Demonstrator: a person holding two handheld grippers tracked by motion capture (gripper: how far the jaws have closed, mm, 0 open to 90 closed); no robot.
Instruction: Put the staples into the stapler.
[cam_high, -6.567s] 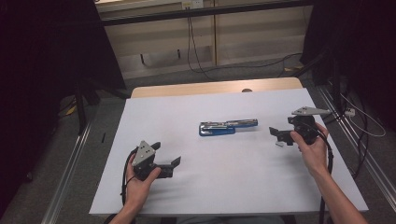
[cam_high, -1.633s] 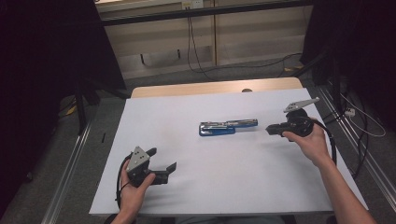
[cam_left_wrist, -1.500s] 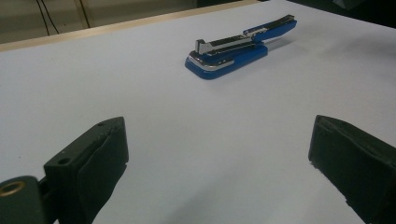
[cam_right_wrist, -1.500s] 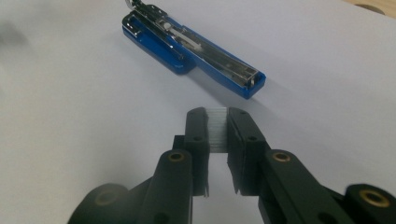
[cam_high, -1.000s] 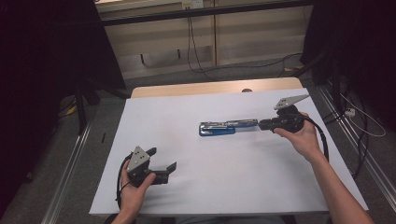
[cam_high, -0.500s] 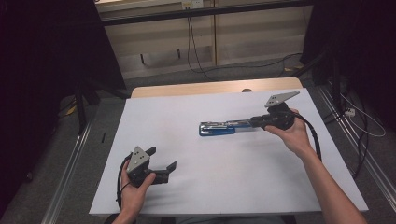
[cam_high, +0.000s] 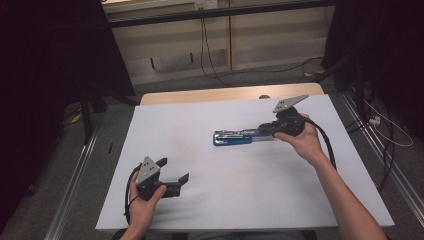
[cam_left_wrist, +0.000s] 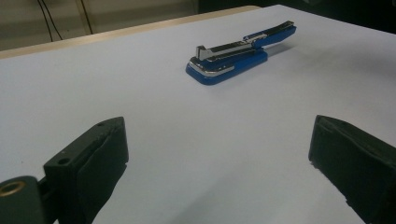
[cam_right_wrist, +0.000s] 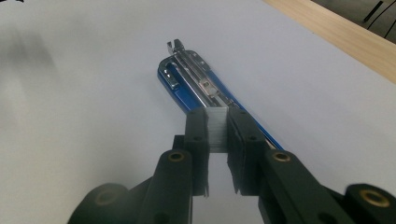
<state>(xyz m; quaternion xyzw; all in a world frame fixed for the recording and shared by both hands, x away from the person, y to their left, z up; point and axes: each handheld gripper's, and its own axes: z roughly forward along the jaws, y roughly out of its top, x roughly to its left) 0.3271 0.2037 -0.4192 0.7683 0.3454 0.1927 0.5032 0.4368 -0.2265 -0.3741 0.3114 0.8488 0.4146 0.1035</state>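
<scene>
A blue stapler (cam_high: 232, 136) lies flat in the middle of the white table (cam_high: 200, 210), its top swung open so that the metal magazine (cam_right_wrist: 189, 70) shows. My right gripper (cam_high: 265, 129) hovers over the stapler's right end. Its jaws are shut on a short silver strip of staples (cam_right_wrist: 216, 128), held just above the magazine channel. My left gripper (cam_high: 175, 175) rests at the front left of the table, open, with nothing between its fingers (cam_left_wrist: 93, 163). From there the stapler (cam_left_wrist: 238, 56) lies well ahead of it.
A wooden table edge (cam_high: 225, 94) runs along the far side of the white surface. Cables (cam_high: 210, 55) lie on the floor beyond it. Metal rails (cam_high: 75, 190) flank the table on both sides.
My right gripper has moved left with the staple strip, from beside the stapler's right end to over it. The left gripper has stayed in place.
</scene>
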